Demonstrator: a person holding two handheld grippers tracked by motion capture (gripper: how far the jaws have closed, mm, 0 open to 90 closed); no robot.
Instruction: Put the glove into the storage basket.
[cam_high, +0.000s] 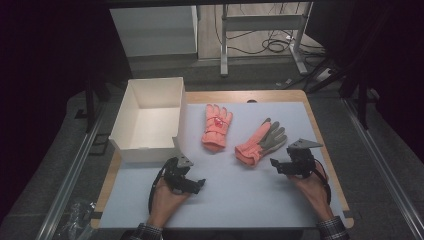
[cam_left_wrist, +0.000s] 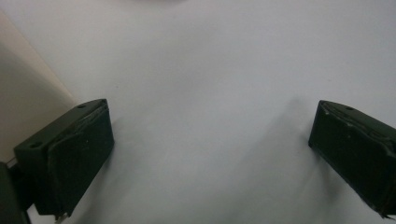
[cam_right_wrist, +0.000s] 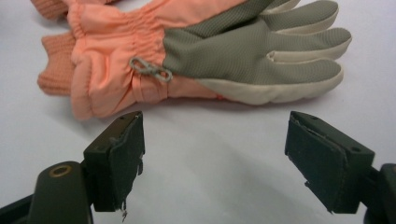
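While right tongs (cam_right_wrist: 212, 161) gape, glove (cam_right_wrist: 196, 51) ahead

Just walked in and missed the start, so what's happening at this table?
A person holds a two-jaw gripper in each hand over a pale mat. The right gripper, jaws wide open, faces the nearer orange glove lying palm up, not touching it. The left gripper, also open, hovers over bare mat near the open white box. A second orange glove lies beside the box. Nothing is grasped.
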